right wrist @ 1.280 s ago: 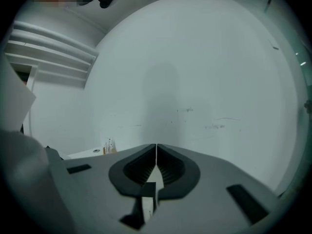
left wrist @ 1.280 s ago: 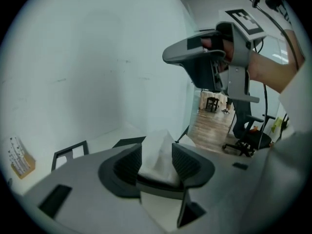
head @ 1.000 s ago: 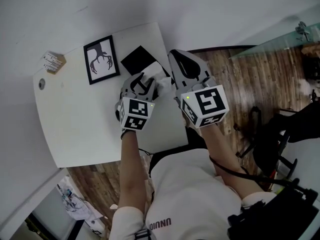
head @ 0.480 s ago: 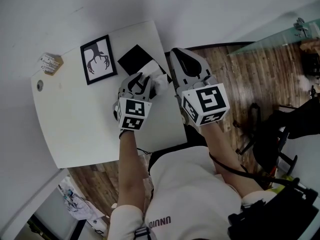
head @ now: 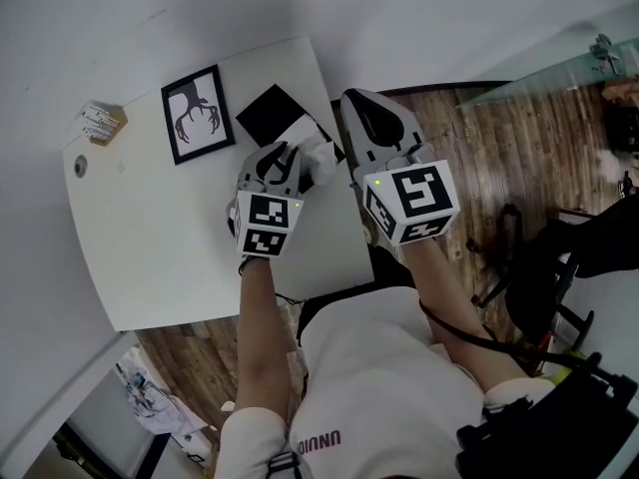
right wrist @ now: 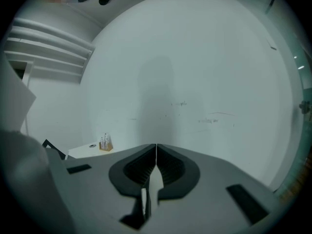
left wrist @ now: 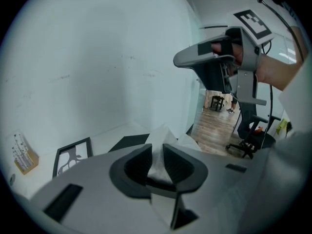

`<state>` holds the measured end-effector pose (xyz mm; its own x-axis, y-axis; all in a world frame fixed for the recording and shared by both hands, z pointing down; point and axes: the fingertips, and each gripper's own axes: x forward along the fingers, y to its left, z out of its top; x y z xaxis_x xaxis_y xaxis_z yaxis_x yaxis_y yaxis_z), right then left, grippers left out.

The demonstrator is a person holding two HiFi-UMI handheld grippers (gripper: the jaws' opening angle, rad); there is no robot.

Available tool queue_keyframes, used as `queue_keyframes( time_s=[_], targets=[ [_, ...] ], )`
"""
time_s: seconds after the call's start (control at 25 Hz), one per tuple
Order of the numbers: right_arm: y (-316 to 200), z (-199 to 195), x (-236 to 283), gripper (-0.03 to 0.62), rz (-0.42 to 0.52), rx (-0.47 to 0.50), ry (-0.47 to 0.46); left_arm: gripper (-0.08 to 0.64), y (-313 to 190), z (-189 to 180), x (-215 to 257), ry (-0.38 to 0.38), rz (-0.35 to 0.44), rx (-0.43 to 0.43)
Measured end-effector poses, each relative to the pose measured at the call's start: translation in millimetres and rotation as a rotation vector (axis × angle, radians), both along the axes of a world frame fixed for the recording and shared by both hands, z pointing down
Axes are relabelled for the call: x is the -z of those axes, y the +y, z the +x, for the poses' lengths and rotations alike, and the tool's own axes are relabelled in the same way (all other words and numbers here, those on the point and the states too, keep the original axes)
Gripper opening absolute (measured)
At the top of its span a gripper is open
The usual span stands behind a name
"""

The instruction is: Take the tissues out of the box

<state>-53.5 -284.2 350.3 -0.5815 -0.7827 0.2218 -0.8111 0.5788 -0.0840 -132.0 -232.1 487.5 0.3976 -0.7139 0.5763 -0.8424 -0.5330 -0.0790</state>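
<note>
A black tissue box (head: 272, 115) lies on the white table (head: 150, 238), with a white tissue (head: 318, 156) standing up at its near end. In the left gripper view the tissue's peak (left wrist: 163, 133) rises between the jaws of my left gripper (left wrist: 157, 150). These jaws are closing around it, with a narrow gap left that the tissue fills. In the head view the left gripper (head: 289, 155) sits right at the tissue. My right gripper (head: 354, 101) hangs to the right of the tissue, raised above the table edge. Its jaws (right wrist: 156, 147) are shut with nothing in them.
A framed black-and-white picture (head: 197, 115) lies left of the box. A small wooden holder (head: 105, 123) stands near the table's far left corner, by a round hole (head: 81, 166). An office chair (head: 539, 267) is on the wooden floor at right. A white wall backs the table.
My left gripper has crept slightly forward to the tissue. The right gripper has hardly moved.
</note>
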Motion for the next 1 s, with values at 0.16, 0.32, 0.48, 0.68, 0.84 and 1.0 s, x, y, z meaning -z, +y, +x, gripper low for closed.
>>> queue_keyframes(
  time_s=[0.16, 0.32, 0.48, 0.68, 0.84, 1.0],
  targets=[
    [-0.6, -0.9, 2.0, 0.021, 0.006, -0.001, -0.004, 0.071, 0.9, -1.3, 1.5, 0.022, -0.010, -0.002],
    [0.2, -3.9, 2.3, 0.020, 0.007, 0.012, -0.003, 0.060, 1.0, -2.5, 4.9, 0.046, -0.006, 0.009],
    [0.8, -7.0, 1.9, 0.020, 0.007, 0.024, 0.003, 0.055, 1.4, -2.4, 5.7, 0.054, -0.007, 0.021],
    [-0.3, -8.4, 2.7, 0.020, 0.012, 0.028, 0.003, 0.051, 1.6, -2.8, 8.1, 0.052, -0.004, 0.025],
    [-0.8, -9.9, 3.5, 0.021, 0.014, 0.034, 0.004, 0.044, 1.9, -4.9, 11.3, 0.059, -0.004, 0.049],
    [-1.7, -13.8, 3.6, 0.020, 0.014, 0.041, 0.002, 0.043, 0.7, -10.3, 16.9, 0.073, 0.010, 0.072]
  ],
)
